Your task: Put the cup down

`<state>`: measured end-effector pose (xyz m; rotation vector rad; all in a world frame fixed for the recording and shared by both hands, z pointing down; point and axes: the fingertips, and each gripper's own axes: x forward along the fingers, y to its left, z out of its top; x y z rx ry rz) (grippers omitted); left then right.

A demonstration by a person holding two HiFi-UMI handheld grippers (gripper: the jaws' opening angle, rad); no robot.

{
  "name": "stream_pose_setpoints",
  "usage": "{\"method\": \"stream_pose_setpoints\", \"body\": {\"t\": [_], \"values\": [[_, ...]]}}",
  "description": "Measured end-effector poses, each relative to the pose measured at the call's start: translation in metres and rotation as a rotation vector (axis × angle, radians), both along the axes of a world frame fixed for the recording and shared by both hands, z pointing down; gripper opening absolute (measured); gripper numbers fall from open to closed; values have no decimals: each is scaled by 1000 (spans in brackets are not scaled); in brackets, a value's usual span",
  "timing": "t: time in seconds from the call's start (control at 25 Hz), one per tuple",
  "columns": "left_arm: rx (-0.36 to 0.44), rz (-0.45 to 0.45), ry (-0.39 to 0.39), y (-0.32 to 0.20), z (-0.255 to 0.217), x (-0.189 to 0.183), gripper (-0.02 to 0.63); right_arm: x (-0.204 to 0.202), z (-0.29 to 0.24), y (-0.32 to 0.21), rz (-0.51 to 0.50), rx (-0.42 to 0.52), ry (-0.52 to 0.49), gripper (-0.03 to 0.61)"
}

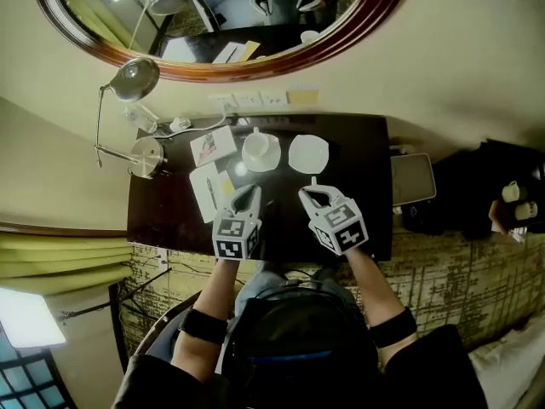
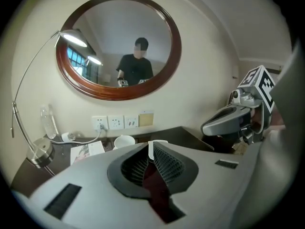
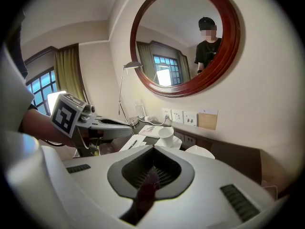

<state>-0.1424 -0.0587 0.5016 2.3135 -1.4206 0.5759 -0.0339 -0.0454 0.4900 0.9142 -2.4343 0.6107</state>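
Observation:
A white cup (image 1: 258,148) stands upright on its saucer at the back of the dark table (image 1: 358,203); it also shows in the left gripper view as the cup (image 2: 124,141) and in the right gripper view as the cup (image 3: 166,133). Beside it, to the right, lies an empty white saucer (image 1: 308,153). My left gripper (image 1: 253,193) hovers near the table's front, well short of the cup, shut with nothing between its fingers (image 2: 153,149). My right gripper (image 1: 310,192) is level with it on the right, also shut and empty.
A silver desk lamp (image 1: 136,79) and its base (image 1: 147,157) stand at the table's left. A leaflet (image 1: 213,147) and a notepad with a pen (image 1: 209,190) lie left of the cup. Wall sockets (image 1: 251,100) and a round mirror (image 1: 358,24) are behind. A grey tray (image 1: 413,177) lies right of the table.

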Motion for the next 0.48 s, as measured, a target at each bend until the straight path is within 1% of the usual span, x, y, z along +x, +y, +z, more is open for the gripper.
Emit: {"method": "stream_pose_setpoints", "body": {"t": [0.08, 0.24, 0.36, 0.48], "values": [[-3, -17, 10, 6, -6, 0, 2, 7, 0, 4, 1, 2, 1, 0], [-7, -20, 15, 20, -15, 6, 2, 20, 1, 11, 3, 3, 6, 0], [6, -16, 9, 29, -21, 8, 2, 28, 5, 18, 6, 4, 12, 0], [-11, -1, 12, 42, -21, 17, 2, 37, 13, 22, 19, 16, 33, 0]]}}
